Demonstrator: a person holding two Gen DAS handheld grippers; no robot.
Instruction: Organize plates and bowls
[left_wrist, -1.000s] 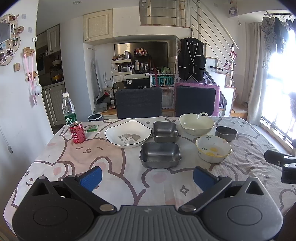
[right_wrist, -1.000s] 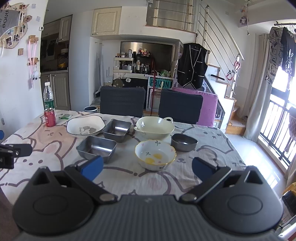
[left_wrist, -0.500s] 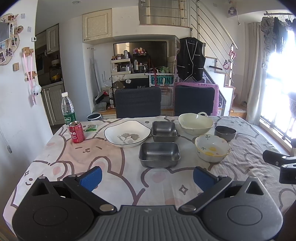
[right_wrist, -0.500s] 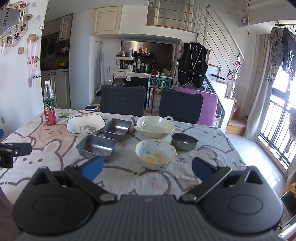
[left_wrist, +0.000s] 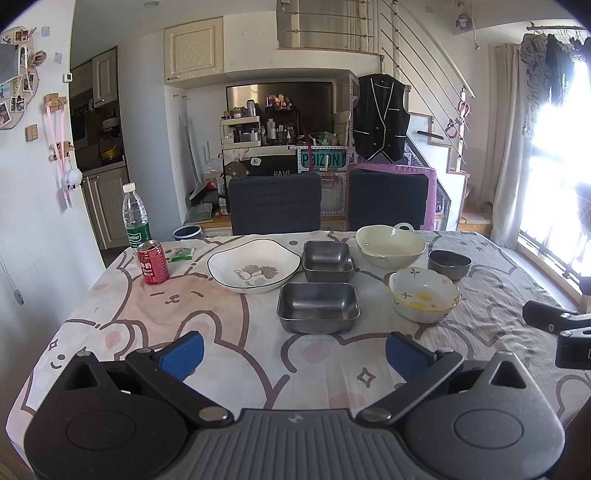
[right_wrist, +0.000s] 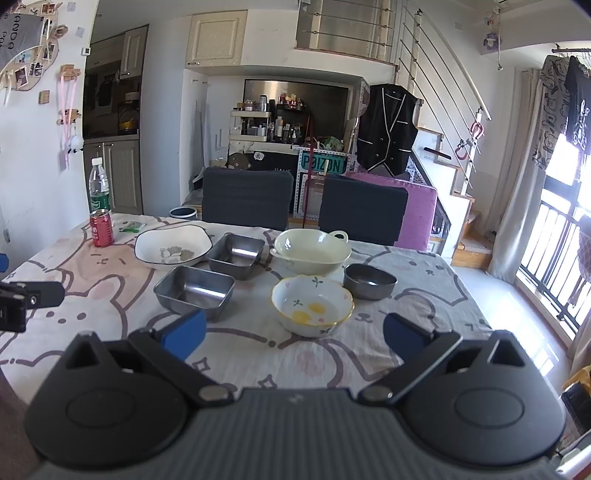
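- Status: sorting not started; no dish is stacked or held.
- Left gripper (left_wrist: 291, 349): fingers spread apart, empty, steel tray (left_wrist: 317, 306) at 12 o'clock.
- Right gripper (right_wrist: 293, 332): fingers spread apart, empty, flowered bowl (right_wrist: 312, 308) at 12 o'clock.
- Remaining: white plate (left_wrist: 253, 269), second tray (left_wrist: 327, 260), cream bowl (left_wrist: 389, 245), dark bowl (left_wrist: 448, 263) all lie apart on the table (left_wrist: 207, 332).

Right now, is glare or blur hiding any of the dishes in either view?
Left wrist view: the window is blown out white, yet the yellow-spotted bowl stays sharp. Right wrist view: only a bright streak inside the far metal tray; fisheye bends the edges.
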